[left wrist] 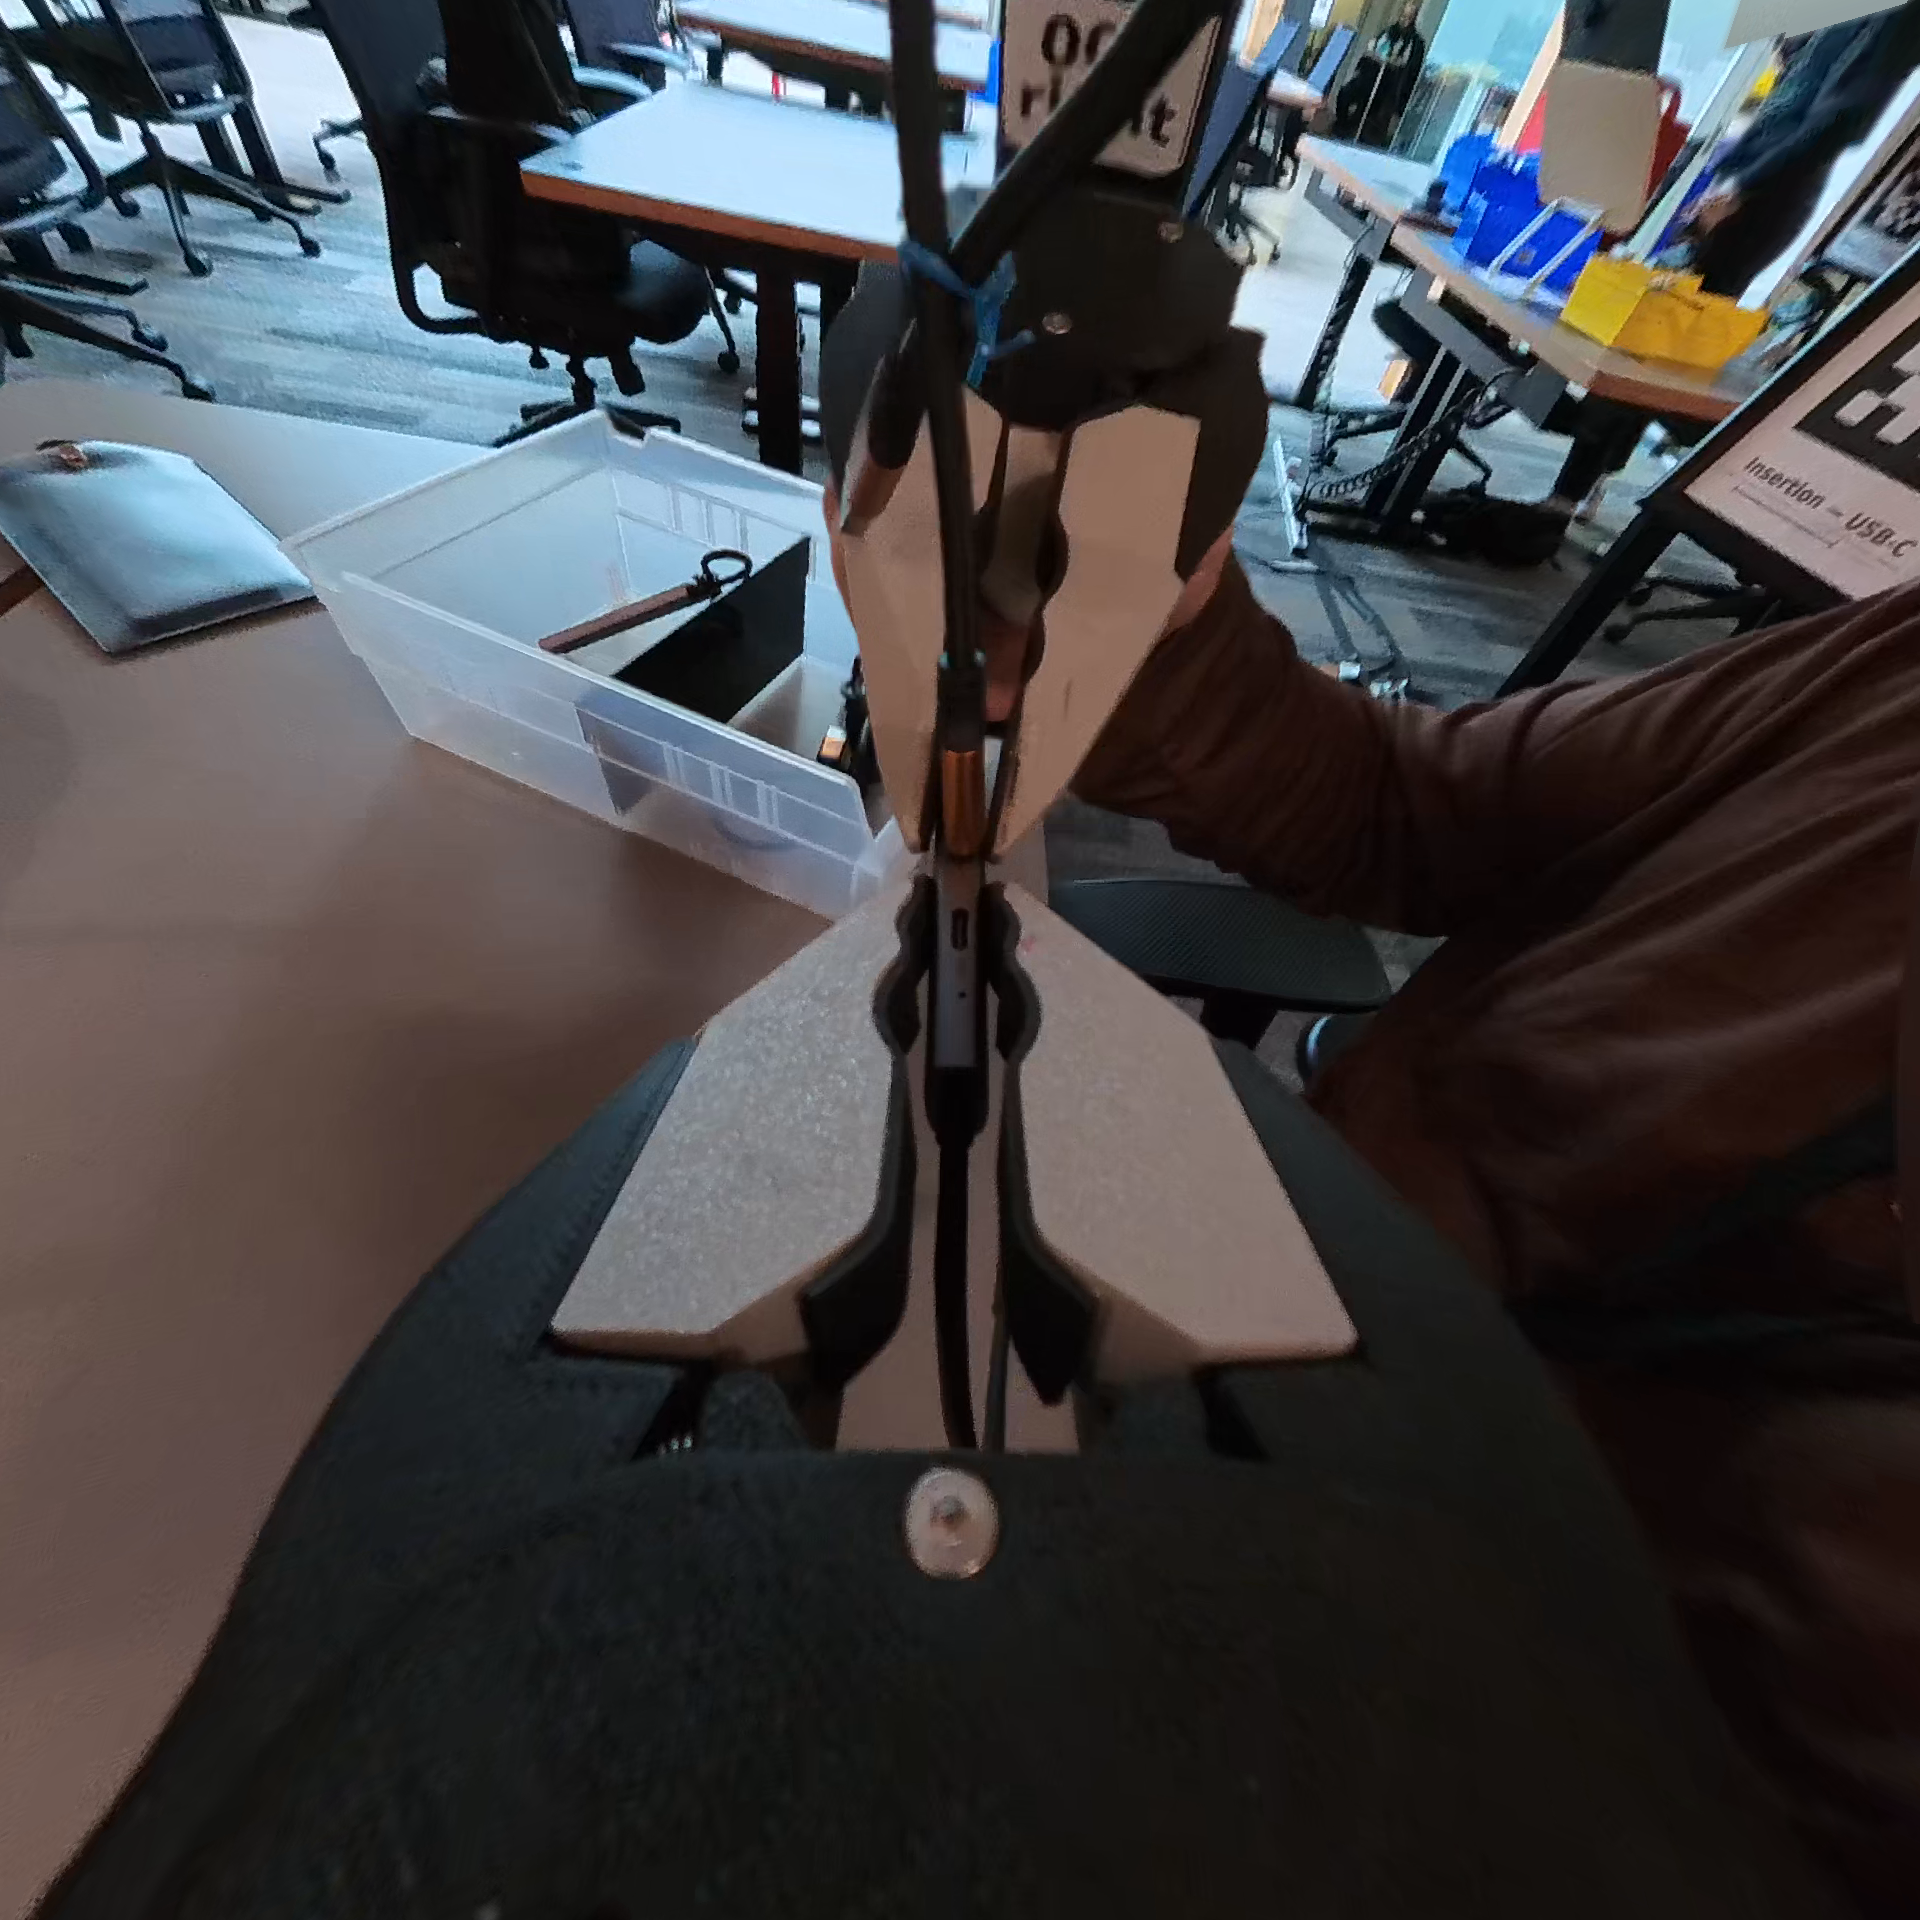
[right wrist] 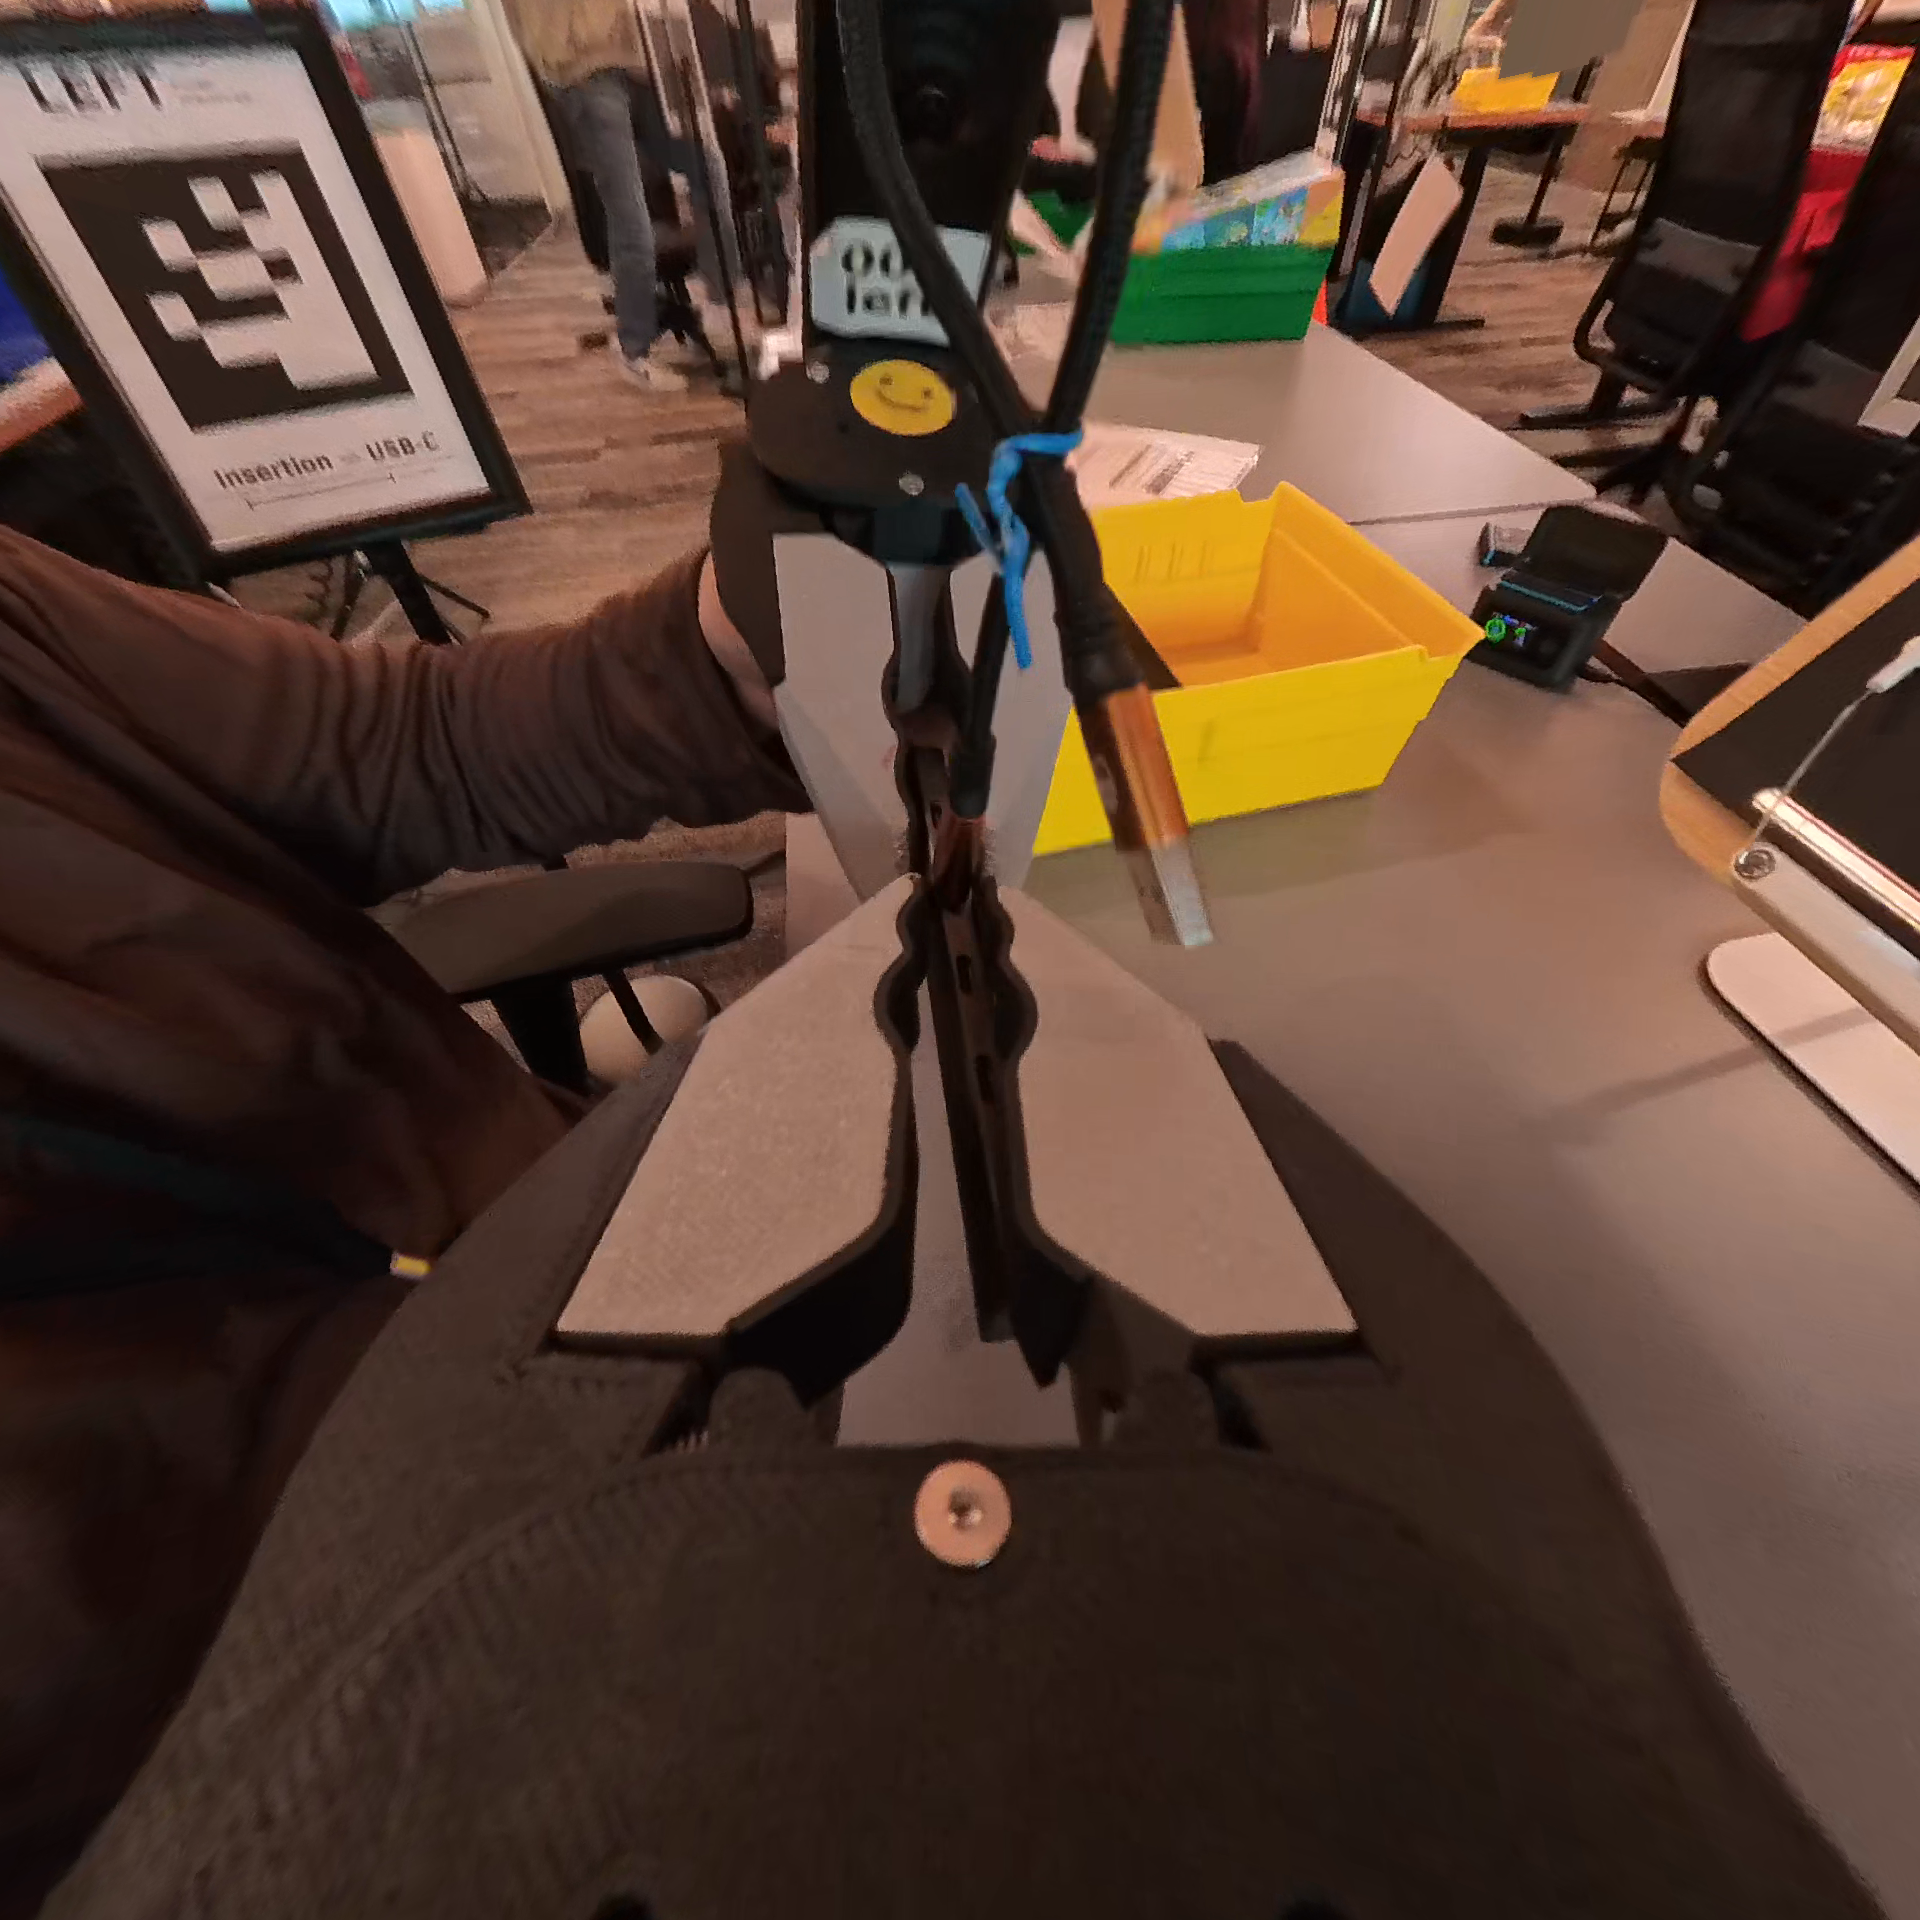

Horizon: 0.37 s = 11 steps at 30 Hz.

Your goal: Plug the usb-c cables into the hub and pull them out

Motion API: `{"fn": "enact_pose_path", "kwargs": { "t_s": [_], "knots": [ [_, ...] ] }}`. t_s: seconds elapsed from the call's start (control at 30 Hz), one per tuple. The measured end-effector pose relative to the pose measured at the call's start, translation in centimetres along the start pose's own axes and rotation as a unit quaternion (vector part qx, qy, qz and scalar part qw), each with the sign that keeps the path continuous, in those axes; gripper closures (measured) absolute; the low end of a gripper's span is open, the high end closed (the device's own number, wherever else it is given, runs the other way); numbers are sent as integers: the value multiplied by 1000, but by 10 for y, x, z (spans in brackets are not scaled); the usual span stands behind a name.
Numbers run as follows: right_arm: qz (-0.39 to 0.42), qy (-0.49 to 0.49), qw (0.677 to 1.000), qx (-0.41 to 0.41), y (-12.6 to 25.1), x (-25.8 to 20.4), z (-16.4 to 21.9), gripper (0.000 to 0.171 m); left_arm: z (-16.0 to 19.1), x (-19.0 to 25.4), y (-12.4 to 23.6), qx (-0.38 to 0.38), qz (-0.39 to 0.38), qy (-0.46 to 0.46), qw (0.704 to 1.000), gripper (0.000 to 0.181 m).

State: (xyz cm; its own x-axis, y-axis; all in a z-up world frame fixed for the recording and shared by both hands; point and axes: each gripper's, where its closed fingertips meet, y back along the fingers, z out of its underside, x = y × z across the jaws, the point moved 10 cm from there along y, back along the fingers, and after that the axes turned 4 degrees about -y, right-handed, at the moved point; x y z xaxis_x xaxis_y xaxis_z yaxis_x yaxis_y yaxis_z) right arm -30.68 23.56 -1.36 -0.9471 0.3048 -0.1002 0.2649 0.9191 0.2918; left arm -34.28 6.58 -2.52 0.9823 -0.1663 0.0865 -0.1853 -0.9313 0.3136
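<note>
In the left wrist view my left gripper (left wrist: 958,904) is shut on a slim grey hub (left wrist: 956,987); a free port shows on the hub's upper face. My right gripper (left wrist: 961,842) comes from above, shut on the copper-coloured plug (left wrist: 961,800) of a black cable. The plug's tip meets the hub's end; how deep it sits is hidden. In the right wrist view my right gripper (right wrist: 958,904) holds that plug (right wrist: 954,847) against the left gripper (right wrist: 940,821). The cable's other, wider copper plug (right wrist: 1143,790) hangs loose, bound by a blue tie (right wrist: 1013,520).
A clear plastic bin (left wrist: 582,623) and a dark pouch (left wrist: 135,540) lie on the brown table (left wrist: 260,935). A yellow bin (right wrist: 1299,665), a small black device (right wrist: 1548,603) and a monitor stand (right wrist: 1818,987) stand to the right. A marker sign (right wrist: 239,312) stands at the left. Left and right tips are no more than a few centimetres apart.
</note>
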Motion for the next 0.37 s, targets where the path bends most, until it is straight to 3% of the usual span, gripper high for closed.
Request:
{"fn": "enact_pose_path", "kwargs": {
  "t_s": [0.37],
  "knots": [
    [-61,-125,967,213,-3,19,26,171,8,-6,2,126,-16,59,990,173]
  ]
}}
